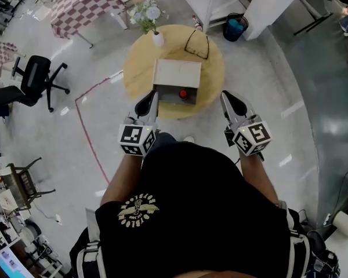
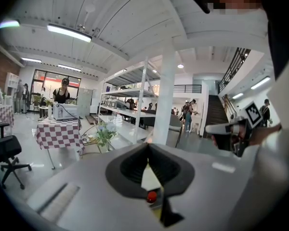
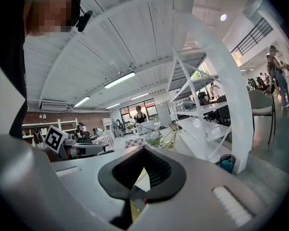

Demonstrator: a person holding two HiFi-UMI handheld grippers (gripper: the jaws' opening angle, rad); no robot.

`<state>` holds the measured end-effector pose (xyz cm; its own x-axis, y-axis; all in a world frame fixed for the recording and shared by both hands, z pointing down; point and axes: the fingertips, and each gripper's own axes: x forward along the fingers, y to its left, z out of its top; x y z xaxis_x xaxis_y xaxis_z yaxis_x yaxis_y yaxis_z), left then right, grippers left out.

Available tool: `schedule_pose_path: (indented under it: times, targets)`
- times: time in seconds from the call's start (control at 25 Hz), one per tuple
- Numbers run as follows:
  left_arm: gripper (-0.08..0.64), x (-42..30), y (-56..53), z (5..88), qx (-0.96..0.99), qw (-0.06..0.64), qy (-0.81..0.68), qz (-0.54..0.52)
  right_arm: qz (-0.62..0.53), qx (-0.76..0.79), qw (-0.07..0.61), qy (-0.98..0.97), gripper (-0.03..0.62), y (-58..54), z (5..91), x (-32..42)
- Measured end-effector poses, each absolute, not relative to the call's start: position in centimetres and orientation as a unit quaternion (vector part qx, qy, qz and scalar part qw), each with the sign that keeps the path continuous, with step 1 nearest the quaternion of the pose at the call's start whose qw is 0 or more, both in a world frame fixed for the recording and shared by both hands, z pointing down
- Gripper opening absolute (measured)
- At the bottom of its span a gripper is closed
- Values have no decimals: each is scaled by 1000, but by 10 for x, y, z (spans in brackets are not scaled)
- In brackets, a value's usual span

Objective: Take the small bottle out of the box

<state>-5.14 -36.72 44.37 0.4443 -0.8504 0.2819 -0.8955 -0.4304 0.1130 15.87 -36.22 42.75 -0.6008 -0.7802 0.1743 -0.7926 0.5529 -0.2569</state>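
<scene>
Round wooden desk (image 1: 211,68) dead ahead, grab not started yet.
Nearest: left hand-held gripper (image 1: 155,95) and right hand-held gripper (image 1: 224,96), both pressed together, pinching nothing, hovering at the desk's near edge either side of the box (image 1: 177,73). Past those, box open with lid flipped back, small bottle (image 1: 183,94) sitting in the dark near part, red cap showing. Would go with the left, already lined up on that cap: spread first, ease over the cap, pinch below it, lift straight up clear of the wall. Further back, flower vase (image 1: 157,38), well out of the way.
</scene>
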Motion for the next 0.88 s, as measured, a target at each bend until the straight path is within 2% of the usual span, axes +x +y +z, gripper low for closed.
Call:
schedule_pose_path:
  times: [0.44, 0.76, 0.88]
  targets:
    - [0, -86, -362, 464, 824, 148, -532, 127, 184, 422, 48, -886, 6, -370, 458, 113]
    - [0, -95, -399, 497, 834, 171, -502, 153, 222, 398, 154, -876, 7, -389, 533, 66]
    - [0, -98, -415, 514, 839, 181, -485, 165, 239, 388, 190, -870, 27, -398, 559, 52]
